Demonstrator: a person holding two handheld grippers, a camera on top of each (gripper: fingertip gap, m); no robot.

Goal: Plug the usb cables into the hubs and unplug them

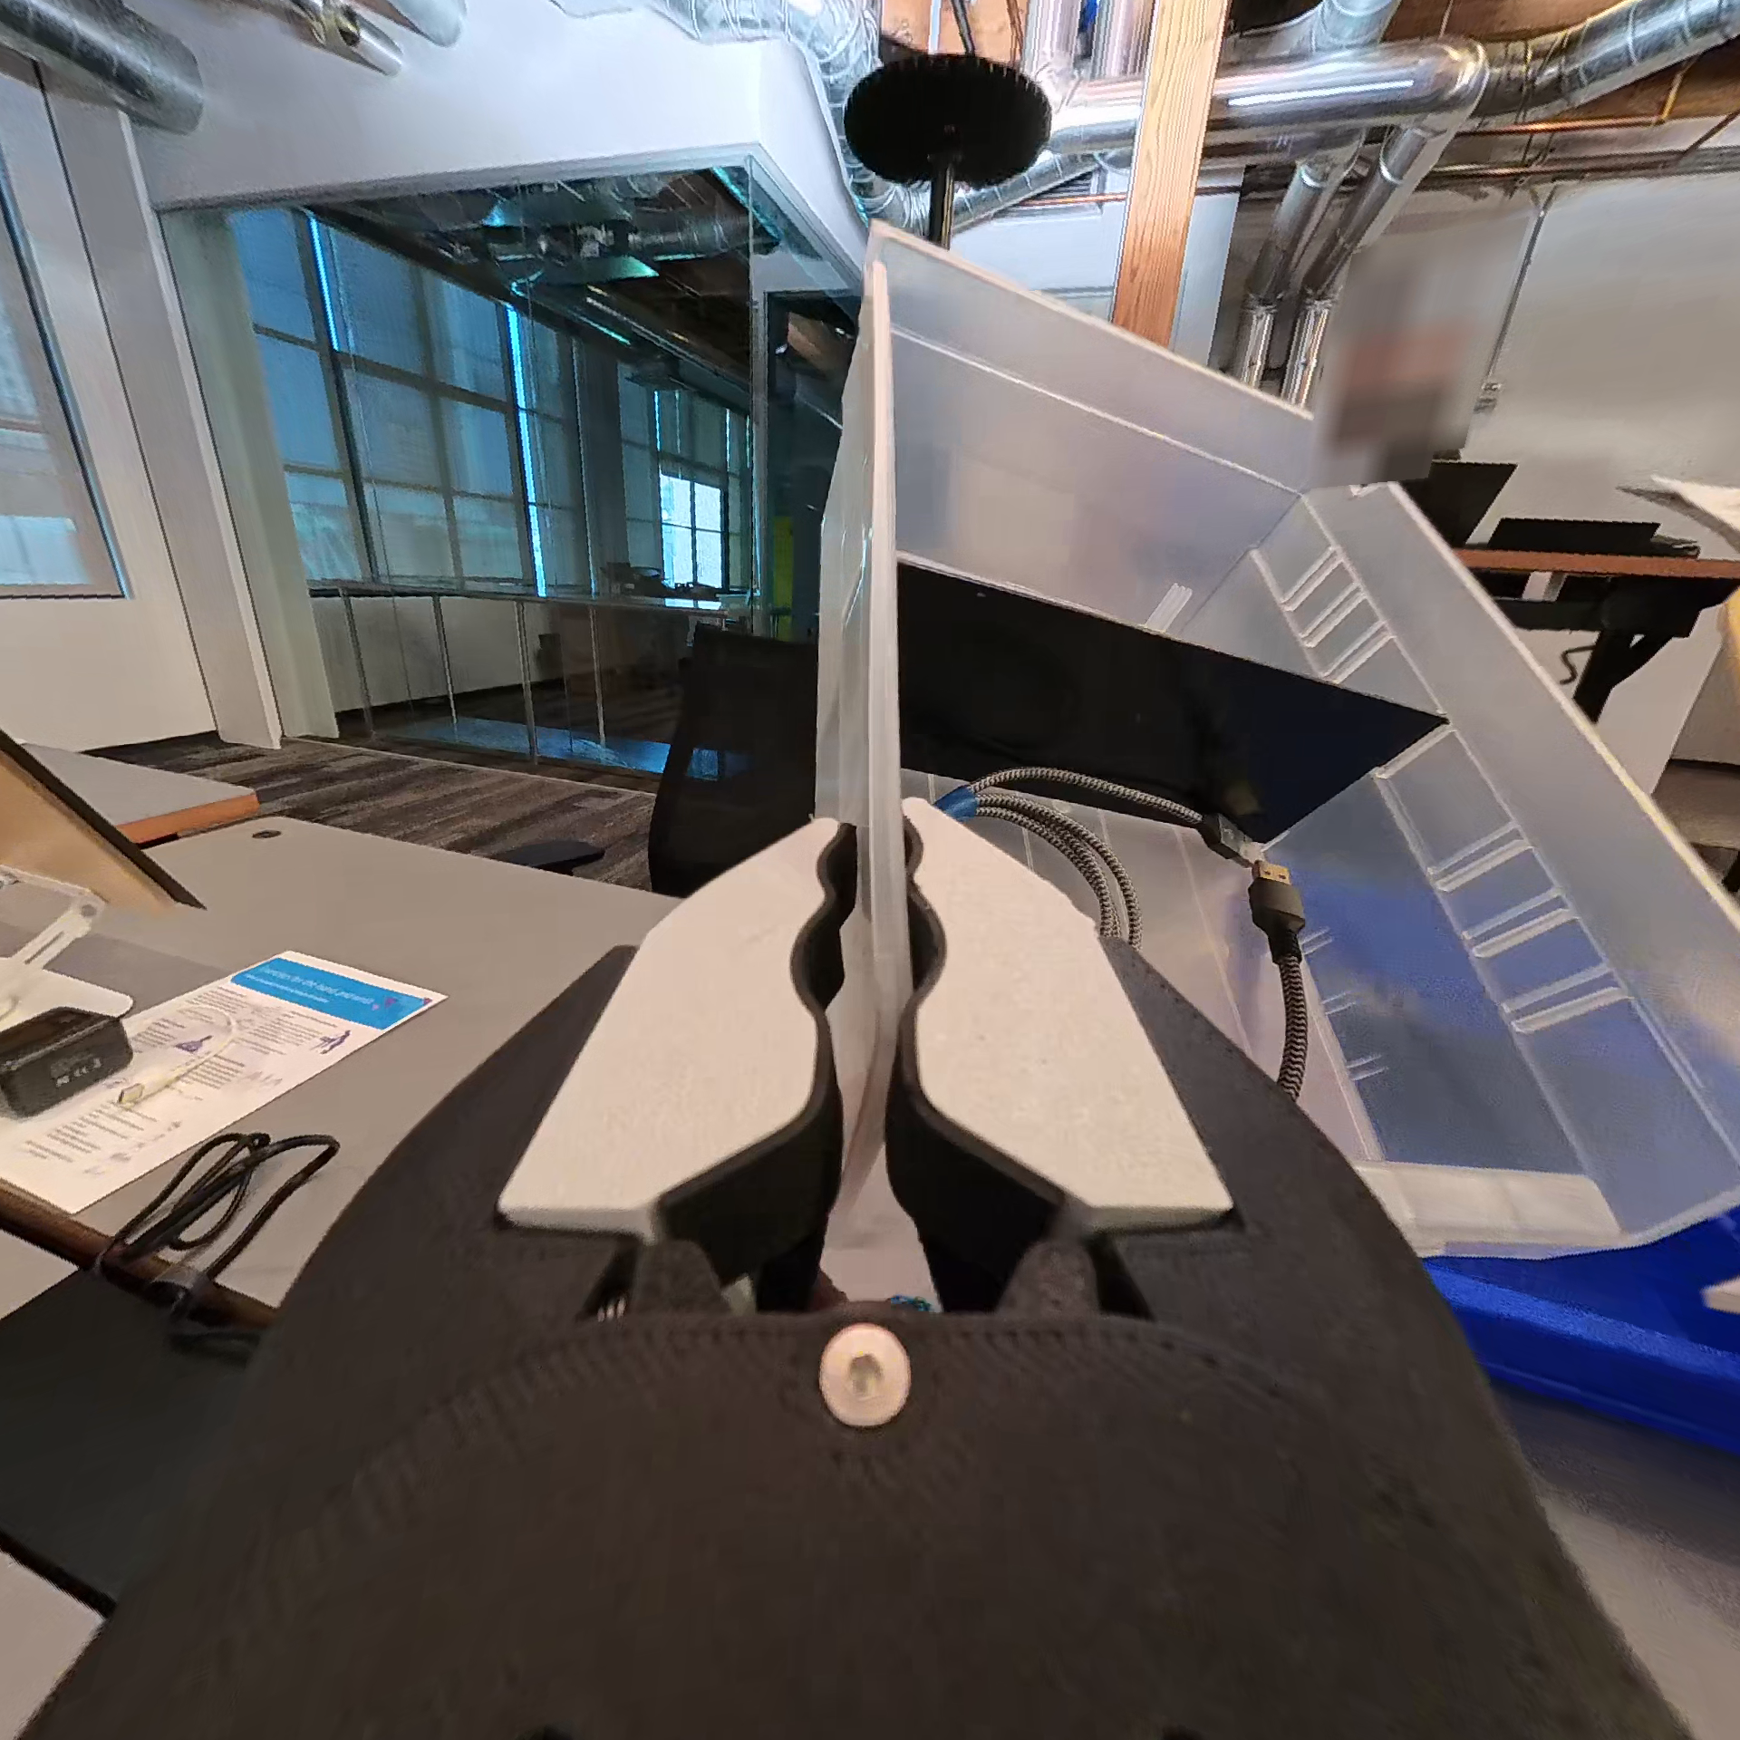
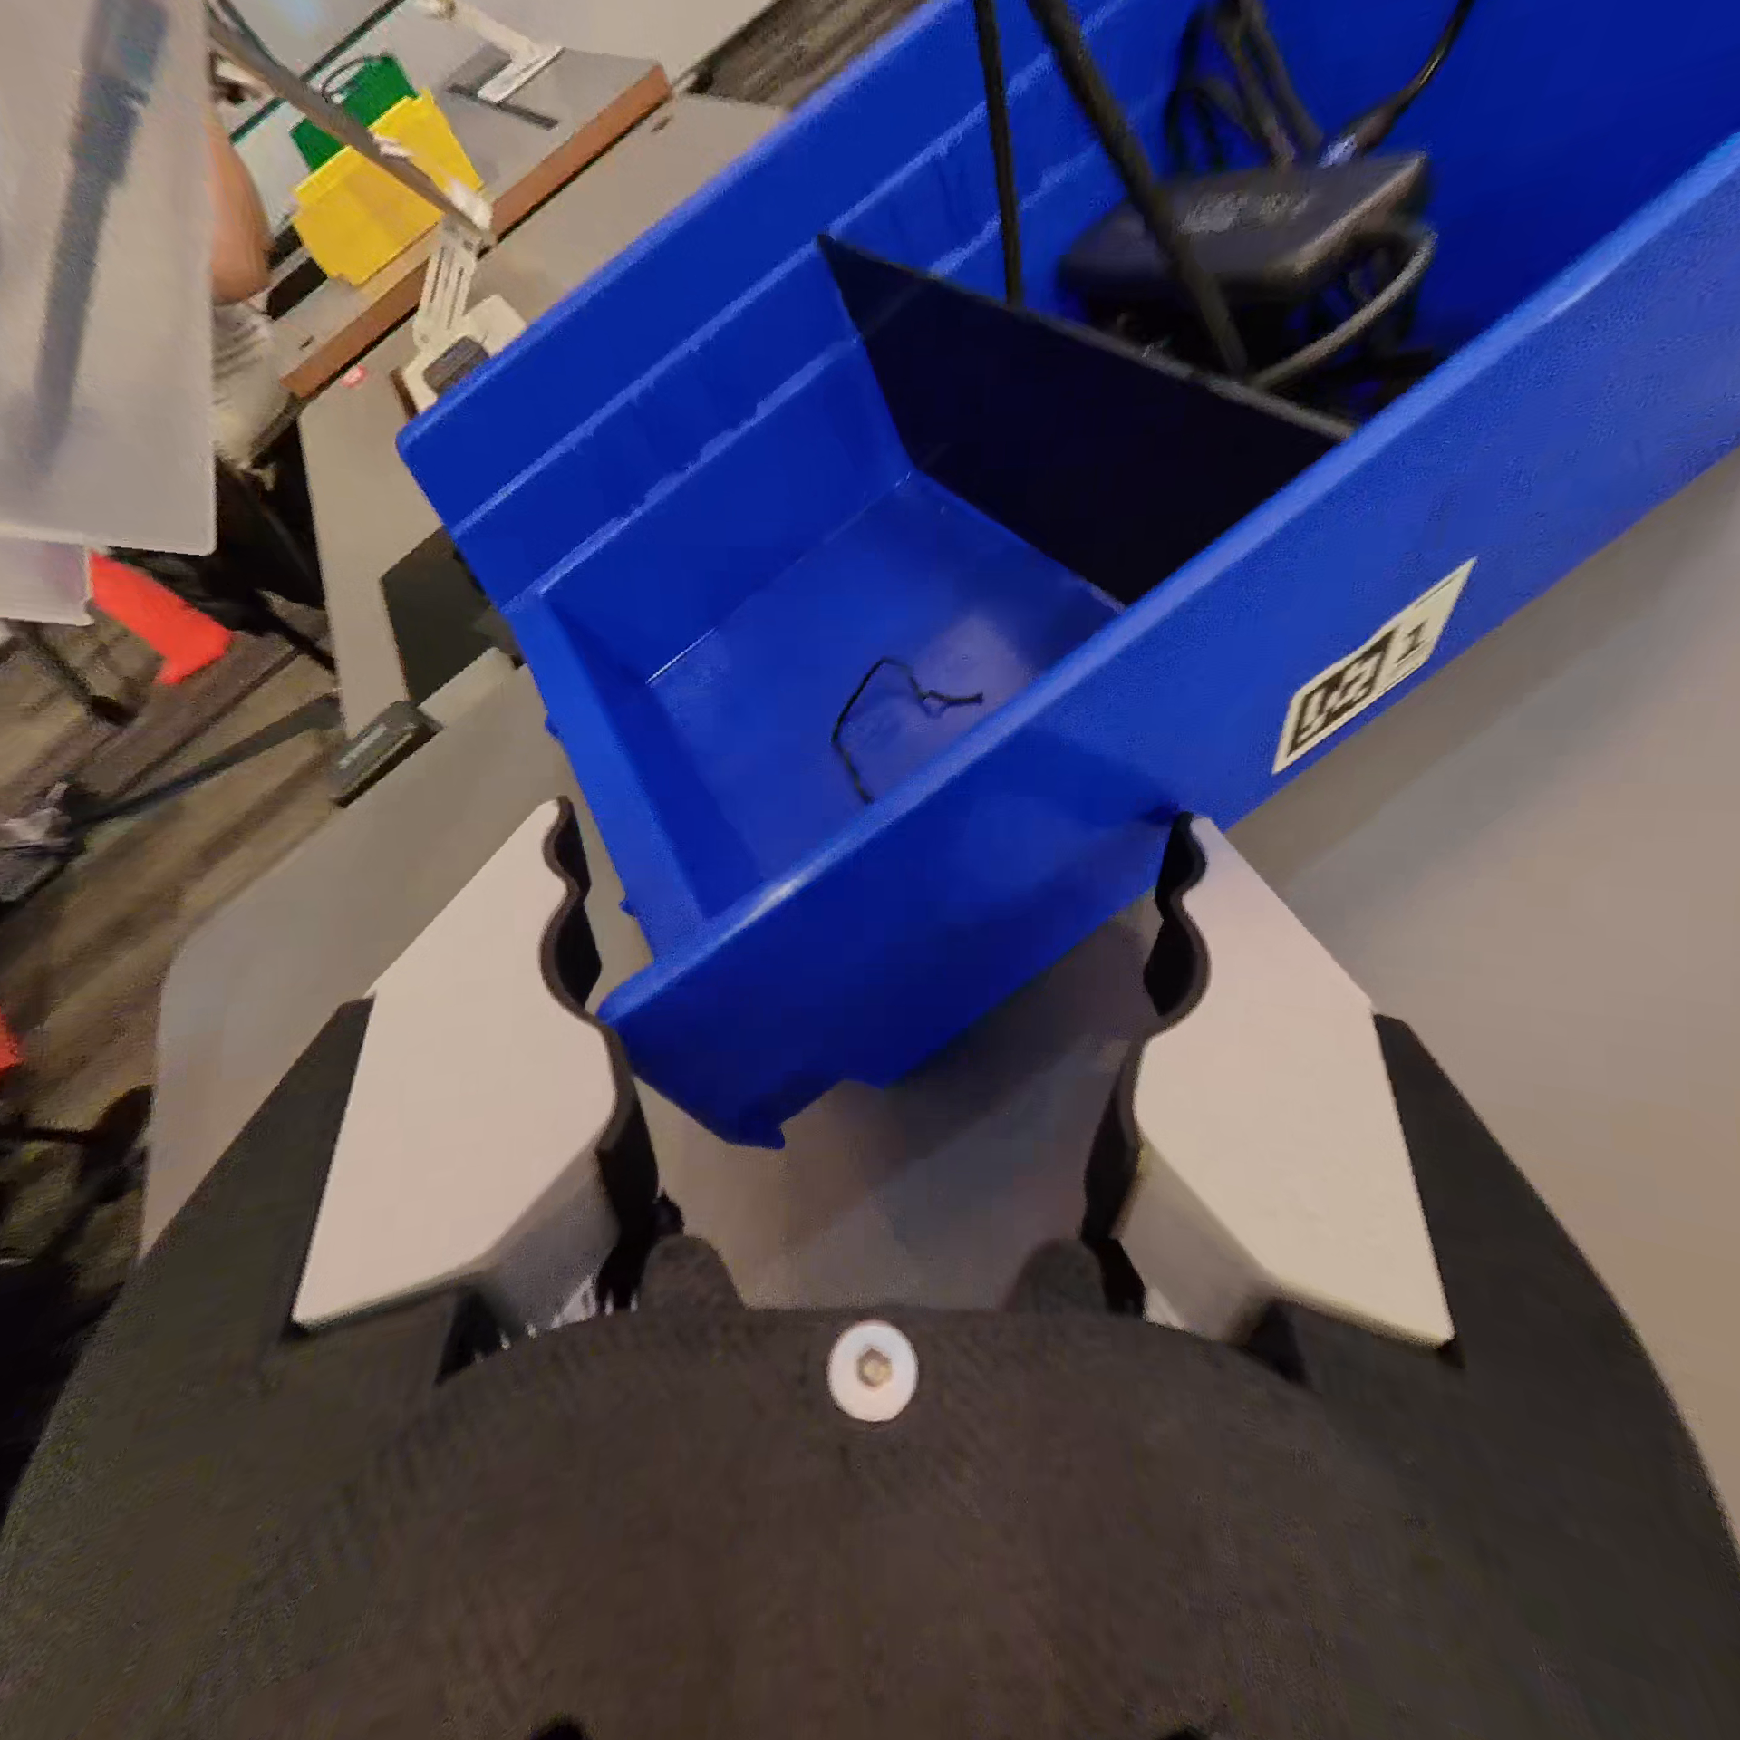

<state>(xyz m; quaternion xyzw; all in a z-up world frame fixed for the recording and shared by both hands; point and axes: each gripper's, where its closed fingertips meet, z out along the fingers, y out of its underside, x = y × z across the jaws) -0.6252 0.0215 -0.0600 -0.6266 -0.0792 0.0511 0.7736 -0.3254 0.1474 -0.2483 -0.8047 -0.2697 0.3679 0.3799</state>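
My left gripper [image 1: 871,838] is shut on the thin side wall of a translucent plastic bin [image 1: 1111,452], which hangs tilted in the air. Grey braided USB cables [image 1: 1102,838] lie inside it, one plug [image 1: 1276,890] hanging free near a black divider [image 1: 1130,678]. My right gripper [image 2: 876,829] is open, its fingers on either side of the near end of a blue bin [image 2: 942,904] on the grey table. Behind the blue bin's black divider [image 2: 1064,424] lie a dark USB hub [image 2: 1262,217] and black cables [image 2: 1130,160]. A thin black wire tie [image 2: 894,725] lies in the near compartment.
In the left wrist view a printed sheet [image 1: 235,1055], a small black box [image 1: 56,1055] and a coiled black cable [image 1: 207,1186] lie on the desk at left, with the blue bin [image 1: 1601,1337] at lower right. In the right wrist view yellow [image 2: 377,207] and green [image 2: 362,94] bins stand far left.
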